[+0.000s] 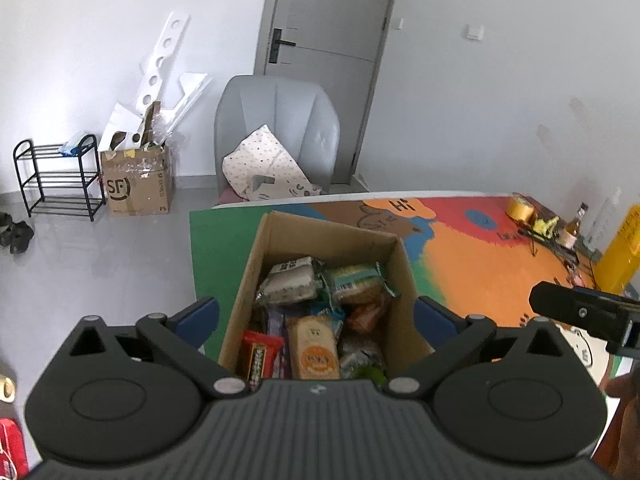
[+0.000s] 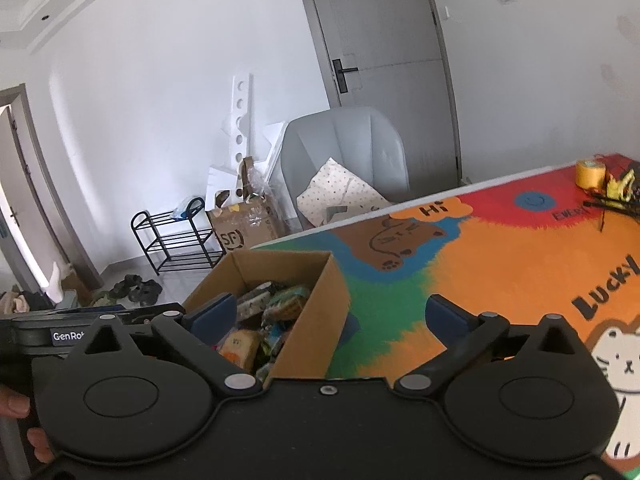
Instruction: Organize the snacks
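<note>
An open cardboard box [image 1: 256, 264] stands on the colourful table mat, full of snack packets: a silver pack [image 1: 286, 280], a green pack [image 1: 356, 282], an orange-label pack [image 1: 314, 350] and a red bar [image 1: 258, 356]. My left gripper [image 1: 316, 318] is open and empty, its fingers straddling the box from above. My right gripper [image 2: 330, 320] is open and empty, over the right wall of the box [image 2: 316, 320], where snacks [image 2: 276, 312] show inside. The right gripper's body also shows in the left wrist view [image 1: 584, 312].
The mat [image 2: 500, 264] covers the table. A yellow tape roll [image 2: 590, 174], cables and a bottle [image 1: 574, 224] sit at the far right end, with a yellow container [image 1: 620, 252]. Behind the table stand a grey chair [image 1: 276, 132], a shipping carton [image 1: 138, 184] and a black rack [image 1: 56, 176].
</note>
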`<state>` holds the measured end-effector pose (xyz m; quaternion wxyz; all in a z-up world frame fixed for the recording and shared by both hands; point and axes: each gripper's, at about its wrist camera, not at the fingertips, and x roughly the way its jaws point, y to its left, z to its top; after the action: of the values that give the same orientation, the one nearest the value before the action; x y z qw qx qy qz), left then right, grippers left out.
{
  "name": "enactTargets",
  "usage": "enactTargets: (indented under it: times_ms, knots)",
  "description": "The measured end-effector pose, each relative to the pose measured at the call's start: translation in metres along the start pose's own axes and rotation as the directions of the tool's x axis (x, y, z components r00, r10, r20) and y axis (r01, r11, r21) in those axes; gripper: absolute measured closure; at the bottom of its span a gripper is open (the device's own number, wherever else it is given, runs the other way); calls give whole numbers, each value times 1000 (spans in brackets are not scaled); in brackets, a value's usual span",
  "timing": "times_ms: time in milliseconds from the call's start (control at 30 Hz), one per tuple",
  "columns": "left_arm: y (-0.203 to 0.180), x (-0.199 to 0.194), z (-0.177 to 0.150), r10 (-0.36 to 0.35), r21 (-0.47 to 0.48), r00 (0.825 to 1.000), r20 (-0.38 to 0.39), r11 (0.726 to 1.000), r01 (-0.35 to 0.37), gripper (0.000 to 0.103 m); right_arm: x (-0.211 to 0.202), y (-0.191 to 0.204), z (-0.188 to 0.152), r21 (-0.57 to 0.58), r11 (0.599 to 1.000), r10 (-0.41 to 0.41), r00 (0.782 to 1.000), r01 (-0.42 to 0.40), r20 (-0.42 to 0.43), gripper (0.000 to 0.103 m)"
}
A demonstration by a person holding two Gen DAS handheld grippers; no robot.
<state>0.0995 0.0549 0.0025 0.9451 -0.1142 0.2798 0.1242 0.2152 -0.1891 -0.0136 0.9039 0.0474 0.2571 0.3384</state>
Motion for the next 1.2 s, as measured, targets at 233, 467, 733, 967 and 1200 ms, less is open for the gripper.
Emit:
enactTargets:
  times_ms: [233, 467, 733, 967, 1200]
  knots:
    - [-7, -20, -4, -20, 65, 1000, -6, 998, 20, 0, -20, -6, -7, 21, 1000, -17, 1000, 17, -1, 0]
    - [-11, -44, -9, -31, 110, 999, 15, 994, 29, 0, -44, -7, -14, 55, 998, -34, 999, 33, 18, 0]
    - [-13, -68, -12, -82, 152, 996, 22, 985, 78, 0, -72, -3, -20, 37, 999, -32, 999, 31, 25, 0]
    - [-9, -83, -16, -109, 127, 993, 40, 986, 104, 0, -87, -7, -24, 89, 996, -17, 999, 14, 37, 0]
    - [-16, -81, -25, -109, 159, 994, 16, 982, 105, 0, -101, -21, -36, 133, 991, -35, 999, 32, 23, 0]
